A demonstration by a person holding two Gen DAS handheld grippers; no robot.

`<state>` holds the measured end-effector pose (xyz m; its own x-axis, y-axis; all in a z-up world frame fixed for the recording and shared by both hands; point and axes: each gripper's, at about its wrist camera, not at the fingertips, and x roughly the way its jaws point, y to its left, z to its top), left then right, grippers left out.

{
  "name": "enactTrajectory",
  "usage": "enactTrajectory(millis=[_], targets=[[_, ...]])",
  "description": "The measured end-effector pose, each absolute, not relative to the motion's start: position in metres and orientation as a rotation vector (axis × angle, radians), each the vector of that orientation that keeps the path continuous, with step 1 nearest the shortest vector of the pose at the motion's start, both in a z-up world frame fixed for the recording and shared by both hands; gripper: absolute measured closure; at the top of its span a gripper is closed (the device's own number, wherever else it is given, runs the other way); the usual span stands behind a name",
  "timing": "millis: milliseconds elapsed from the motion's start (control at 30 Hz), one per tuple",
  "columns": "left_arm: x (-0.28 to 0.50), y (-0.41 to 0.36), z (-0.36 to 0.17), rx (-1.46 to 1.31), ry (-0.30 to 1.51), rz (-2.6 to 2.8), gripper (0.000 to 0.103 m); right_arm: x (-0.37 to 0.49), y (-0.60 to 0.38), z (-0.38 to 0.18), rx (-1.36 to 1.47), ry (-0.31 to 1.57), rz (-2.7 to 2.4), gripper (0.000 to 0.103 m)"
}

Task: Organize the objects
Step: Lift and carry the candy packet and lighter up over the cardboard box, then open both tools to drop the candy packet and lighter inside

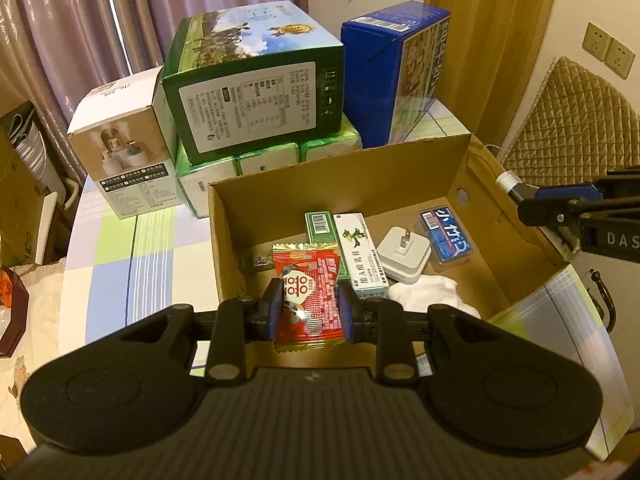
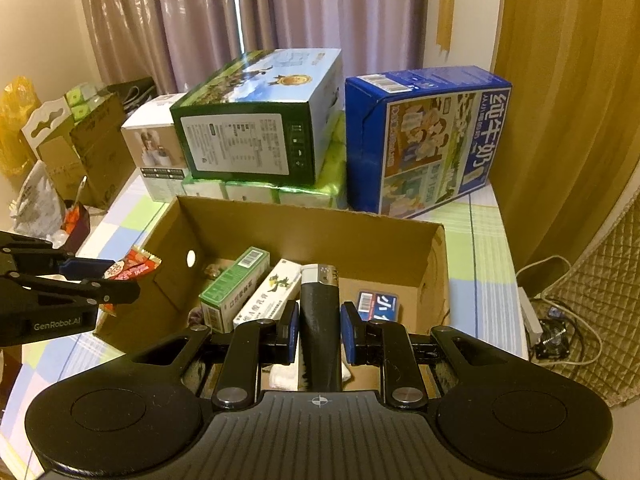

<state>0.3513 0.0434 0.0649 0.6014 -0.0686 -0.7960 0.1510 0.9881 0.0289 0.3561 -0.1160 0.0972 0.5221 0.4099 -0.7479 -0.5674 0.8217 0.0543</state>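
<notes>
Over the near left edge of the cardboard box (image 1: 420, 152) on the desk (image 1: 132, 240): left hand-held gripper (image 1: 308, 304) clamped on a red snack packet (image 1: 310, 280), long axis pointing away along the fingers, box floor just ahead and below. Over the near right side: right hand-held gripper (image 2: 319, 330) closed on a black lighter (image 2: 320, 312), silver cap forward, long axis likewise along the fingers. Already lying inside: a green carton (image 2: 234, 286), a white ointment box (image 2: 268, 294), a white plug adapter (image 1: 404, 256), a blue card case (image 1: 448, 240). Probably a drop-in next; left one nearer the bare floor beside the green carton, needing only a short forward reach.
</notes>
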Motion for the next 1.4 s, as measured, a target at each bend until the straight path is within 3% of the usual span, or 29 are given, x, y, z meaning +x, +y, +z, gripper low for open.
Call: enactTrajectory(millis=[1167,1300,1400], targets=[[0.399,0.059,0.028,0.076,0.955,-0.092,0.079,0.391,-0.102,0.061,-0.219,0.888,0.584,0.084],[0.403,0.063,0.027,0.057,0.925,-0.091,0.076,0.393,-0.101,0.057,-0.219,0.892,0.585,0.084],[0.405,0.066,0.027,0.047,0.916,-0.070,0.065,0.394,-0.101,0.054,-0.218,0.896,0.585,0.084]])
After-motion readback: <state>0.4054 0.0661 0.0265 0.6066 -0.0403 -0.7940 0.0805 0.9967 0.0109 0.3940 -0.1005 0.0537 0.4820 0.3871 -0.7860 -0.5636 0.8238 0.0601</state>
